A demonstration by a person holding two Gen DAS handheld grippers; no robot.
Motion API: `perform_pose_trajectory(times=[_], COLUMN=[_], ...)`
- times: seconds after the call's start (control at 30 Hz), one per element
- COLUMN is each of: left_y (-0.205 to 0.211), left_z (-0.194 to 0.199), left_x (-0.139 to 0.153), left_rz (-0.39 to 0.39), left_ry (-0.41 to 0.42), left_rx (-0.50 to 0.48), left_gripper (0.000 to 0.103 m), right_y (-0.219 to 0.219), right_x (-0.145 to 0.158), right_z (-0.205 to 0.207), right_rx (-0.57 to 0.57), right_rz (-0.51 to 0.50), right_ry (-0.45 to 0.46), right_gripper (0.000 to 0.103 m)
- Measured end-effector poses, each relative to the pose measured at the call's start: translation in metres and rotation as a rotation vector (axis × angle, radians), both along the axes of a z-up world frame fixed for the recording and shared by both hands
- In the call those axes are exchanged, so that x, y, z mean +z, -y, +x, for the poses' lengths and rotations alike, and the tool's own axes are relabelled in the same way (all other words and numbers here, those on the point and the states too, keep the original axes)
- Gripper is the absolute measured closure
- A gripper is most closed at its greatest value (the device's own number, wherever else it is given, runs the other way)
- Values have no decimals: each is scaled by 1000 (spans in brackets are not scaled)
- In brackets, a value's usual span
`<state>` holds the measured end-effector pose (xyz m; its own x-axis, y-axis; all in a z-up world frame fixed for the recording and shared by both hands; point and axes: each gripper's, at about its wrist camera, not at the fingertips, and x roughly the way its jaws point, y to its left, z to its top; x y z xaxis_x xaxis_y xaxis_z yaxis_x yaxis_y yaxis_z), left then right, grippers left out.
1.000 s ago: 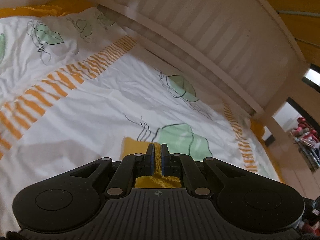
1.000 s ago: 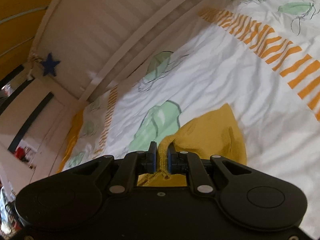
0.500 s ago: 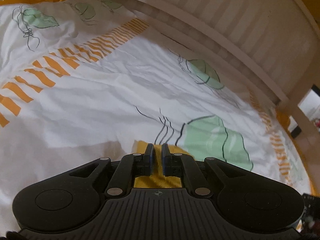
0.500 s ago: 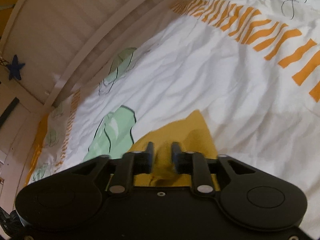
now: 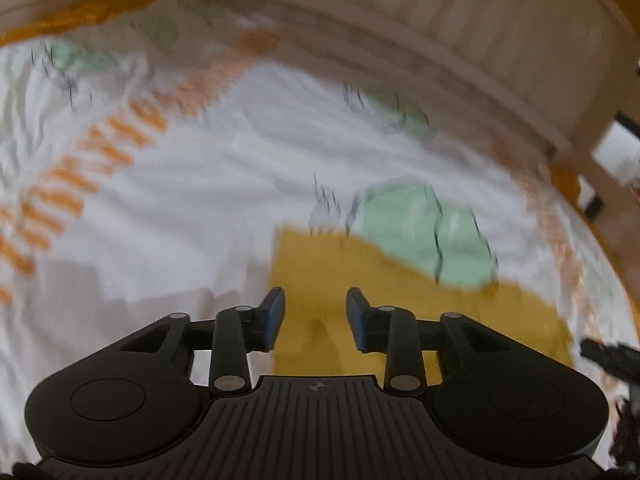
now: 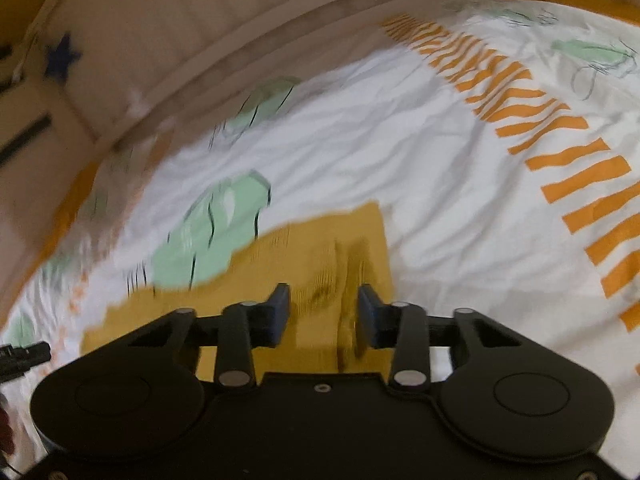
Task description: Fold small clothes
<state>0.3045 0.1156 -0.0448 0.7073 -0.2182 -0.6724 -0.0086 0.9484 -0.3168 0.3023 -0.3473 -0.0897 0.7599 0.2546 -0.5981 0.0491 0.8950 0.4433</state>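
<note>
A small mustard-yellow garment (image 5: 400, 292) lies flat on the white printed bed sheet (image 5: 200, 200). My left gripper (image 5: 315, 316) is open just above the garment's left part, holding nothing. In the right wrist view the same garment (image 6: 304, 256) lies spread under my right gripper (image 6: 323, 312), which is open and empty above its right part. A raised crease in the fabric sits by the right fingertip (image 6: 370, 308). Both views are blurred by motion.
The sheet (image 6: 440, 160) has green leaf prints and orange striped bands. A white slatted bed rail (image 5: 460, 32) runs along the far side; it also shows in the right wrist view (image 6: 200, 32). The other gripper's tip shows at the frame edge (image 5: 608, 360).
Both grippers were shut on the garment's edge a second ago. They have opened and let it go, and it now lies flat on the sheet. Both grippers are moving.
</note>
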Motion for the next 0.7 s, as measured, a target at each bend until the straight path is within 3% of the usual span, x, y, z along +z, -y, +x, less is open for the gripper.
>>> perform_pose_trajectory(times=[0.17, 0.37, 0.7], left_y=[13, 20, 18], left_z=[-21, -15, -9], left_x=[-17, -28, -35], left_rz=[2, 9, -12], left_ry=[-36, -50, -84], left_rx=[-54, -103, -76], left_gripper=[69, 68, 68], right_y=[-9, -15, -28], right_x=[-6, -18, -10], right_z=[-2, 3, 0], right_rx=[42, 68, 98], right_rz=[-35, -87, -179], right_ry=[13, -12, 27], right_gripper=[57, 57, 57])
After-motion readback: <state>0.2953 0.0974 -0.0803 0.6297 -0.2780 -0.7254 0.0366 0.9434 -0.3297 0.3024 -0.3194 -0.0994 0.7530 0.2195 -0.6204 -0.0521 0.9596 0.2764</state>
